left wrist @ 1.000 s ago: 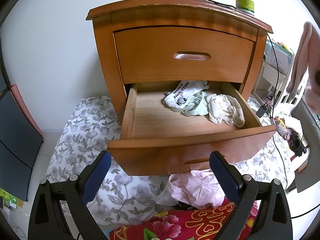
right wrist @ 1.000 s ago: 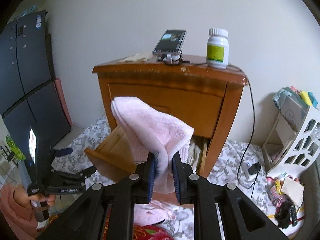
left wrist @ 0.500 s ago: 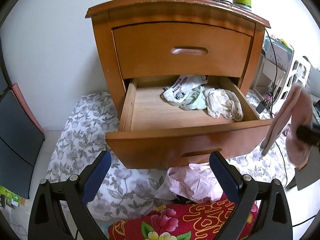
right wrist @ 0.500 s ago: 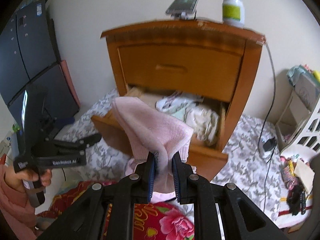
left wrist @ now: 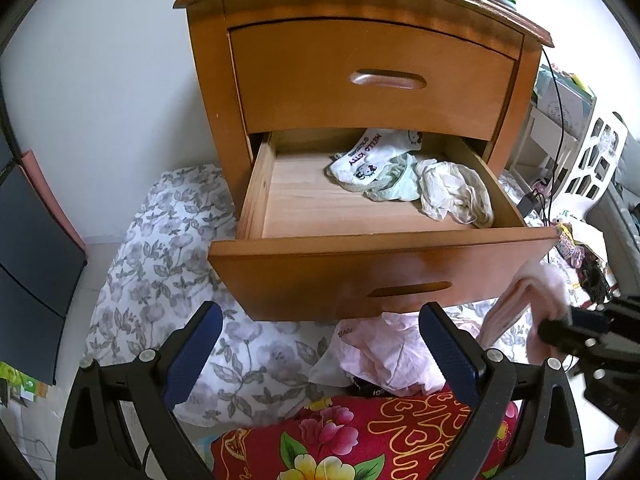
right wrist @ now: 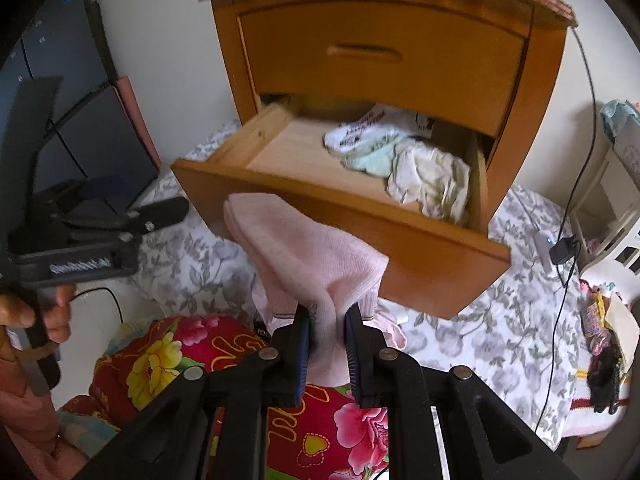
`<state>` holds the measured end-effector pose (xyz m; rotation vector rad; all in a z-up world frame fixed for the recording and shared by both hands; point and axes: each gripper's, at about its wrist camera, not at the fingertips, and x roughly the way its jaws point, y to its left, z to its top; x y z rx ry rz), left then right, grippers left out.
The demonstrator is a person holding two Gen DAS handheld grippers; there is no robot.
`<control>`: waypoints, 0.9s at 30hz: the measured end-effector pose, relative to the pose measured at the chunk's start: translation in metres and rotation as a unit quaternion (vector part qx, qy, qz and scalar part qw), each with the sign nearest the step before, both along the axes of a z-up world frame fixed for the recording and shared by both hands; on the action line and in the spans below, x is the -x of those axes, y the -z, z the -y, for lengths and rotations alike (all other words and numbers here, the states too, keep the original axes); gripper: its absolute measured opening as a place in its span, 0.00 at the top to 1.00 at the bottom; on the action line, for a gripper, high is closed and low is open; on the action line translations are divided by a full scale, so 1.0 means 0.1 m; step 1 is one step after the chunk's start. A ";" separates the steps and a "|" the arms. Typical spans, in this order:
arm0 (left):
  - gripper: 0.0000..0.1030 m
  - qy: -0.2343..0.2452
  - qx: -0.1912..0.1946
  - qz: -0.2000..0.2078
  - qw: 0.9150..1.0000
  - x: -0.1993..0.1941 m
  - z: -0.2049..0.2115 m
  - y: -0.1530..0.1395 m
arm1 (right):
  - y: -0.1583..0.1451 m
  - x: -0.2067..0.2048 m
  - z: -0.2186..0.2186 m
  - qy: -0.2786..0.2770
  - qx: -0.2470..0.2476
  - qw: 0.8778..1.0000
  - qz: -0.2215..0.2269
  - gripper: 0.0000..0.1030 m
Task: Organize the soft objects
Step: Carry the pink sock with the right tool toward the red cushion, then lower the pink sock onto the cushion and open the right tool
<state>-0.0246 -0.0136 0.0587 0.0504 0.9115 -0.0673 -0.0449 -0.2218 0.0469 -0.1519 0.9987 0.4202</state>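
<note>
Bedside open drawer (left wrist: 360, 208) w/ 3 garments; right gripper (right wrist: 327, 336) clamps 1 pink sock (right wrist: 308, 252); left gripper (left wrist: 320, 348) wide open, empty.

The right hand-held gripper (right wrist: 327, 330) has sunk with its pink sock (right wrist: 308, 256) before the open drawer (right wrist: 340, 216).

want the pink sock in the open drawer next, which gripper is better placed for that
Right. The right gripper is already shut on the pink sock, just in front of the open drawer. The left gripper is open and empty.
</note>
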 end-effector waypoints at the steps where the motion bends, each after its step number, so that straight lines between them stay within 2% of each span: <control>1: 0.04 -0.001 0.001 -0.002 1.000 -0.01 -0.01 0.01 | 0.05 -0.01 -0.02 -0.001 0.001 1.000 -0.007 0.83; 12: 0.04 -0.012 0.010 -0.017 1.000 -0.06 -0.12 0.09 | 0.58 -0.22 -0.12 0.006 0.025 0.997 -0.073 0.83; 27: 0.04 -0.015 0.016 -0.036 0.999 -0.14 -0.16 0.22 | 1.10 -0.48 -0.37 0.010 0.046 0.991 -0.126 0.81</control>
